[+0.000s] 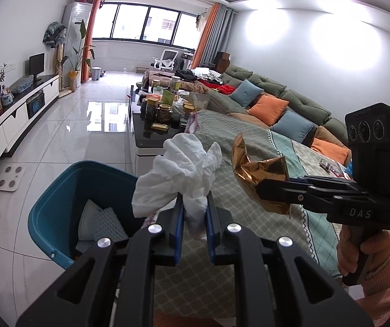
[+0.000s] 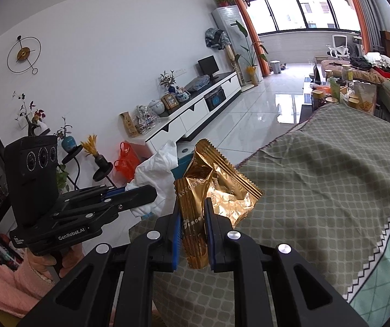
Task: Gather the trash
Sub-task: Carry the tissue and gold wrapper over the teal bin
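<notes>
Your left hand-held gripper is clamped narrow on a crumpled white tissue, pinching it low on a twisted tail so that the bulk of the wad blooms above the pads; that grip leaves the loose paper free to fall away cleanly once you let go. Your right hand-held gripper is likewise closed tight, on a gold foil snack wrapper, caught near one end between the blue pads with the torn, crinkled part standing up and out. Both pieces of trash are off the table, whose green patterned cloth lies under and beyond them, and you hold them side by side, near each other but apart, which looks like a way to carry two items in one trip. The blue bin sits on the tiled floor just beside the table's edge, low on your left, already holding some pale paper and a ridged grey piece. In the left wrist view the tissue hangs close to the bin's near rim, though whether it is truly over the opening I cannot tell. My reading is that you are in the carry stage: the tissue is closest to a drop, while the wrapper has farther to cross over the table edge first.
</notes>
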A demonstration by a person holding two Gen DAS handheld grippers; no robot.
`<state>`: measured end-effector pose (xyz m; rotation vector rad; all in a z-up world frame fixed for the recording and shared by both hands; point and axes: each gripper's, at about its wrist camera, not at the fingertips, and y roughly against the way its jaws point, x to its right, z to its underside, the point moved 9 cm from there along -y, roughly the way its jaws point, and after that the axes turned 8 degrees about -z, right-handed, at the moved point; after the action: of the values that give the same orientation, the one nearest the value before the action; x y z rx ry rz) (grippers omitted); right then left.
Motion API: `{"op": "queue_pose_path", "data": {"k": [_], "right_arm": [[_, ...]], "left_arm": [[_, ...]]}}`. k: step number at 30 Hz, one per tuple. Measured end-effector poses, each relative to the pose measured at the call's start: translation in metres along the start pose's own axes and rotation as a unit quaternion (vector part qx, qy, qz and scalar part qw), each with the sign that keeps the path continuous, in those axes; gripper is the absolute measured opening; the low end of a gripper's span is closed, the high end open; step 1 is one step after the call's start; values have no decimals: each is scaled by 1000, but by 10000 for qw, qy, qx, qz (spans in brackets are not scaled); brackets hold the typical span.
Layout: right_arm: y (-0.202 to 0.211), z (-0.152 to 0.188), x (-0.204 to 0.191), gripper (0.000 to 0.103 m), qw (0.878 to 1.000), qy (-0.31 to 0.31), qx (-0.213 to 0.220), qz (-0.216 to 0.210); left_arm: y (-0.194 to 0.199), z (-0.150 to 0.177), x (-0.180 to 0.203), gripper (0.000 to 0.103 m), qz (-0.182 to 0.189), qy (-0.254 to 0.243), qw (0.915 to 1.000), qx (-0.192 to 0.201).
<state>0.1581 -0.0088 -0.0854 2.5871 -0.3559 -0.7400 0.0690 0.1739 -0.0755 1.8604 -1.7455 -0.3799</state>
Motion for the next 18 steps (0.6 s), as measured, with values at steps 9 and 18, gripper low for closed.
{"op": "queue_pose_path", "data": {"k": [9, 18], "right_arm": [[-13, -4, -7, 16, 9999, 2, -62, -147], [-25, -11, -15, 16, 9995, 25, -128, -275]], "left_arm": [[1, 0, -7, 15, -121, 78, 9999, 36], [4, 2, -16, 15, -247, 156, 9996, 68]]}}
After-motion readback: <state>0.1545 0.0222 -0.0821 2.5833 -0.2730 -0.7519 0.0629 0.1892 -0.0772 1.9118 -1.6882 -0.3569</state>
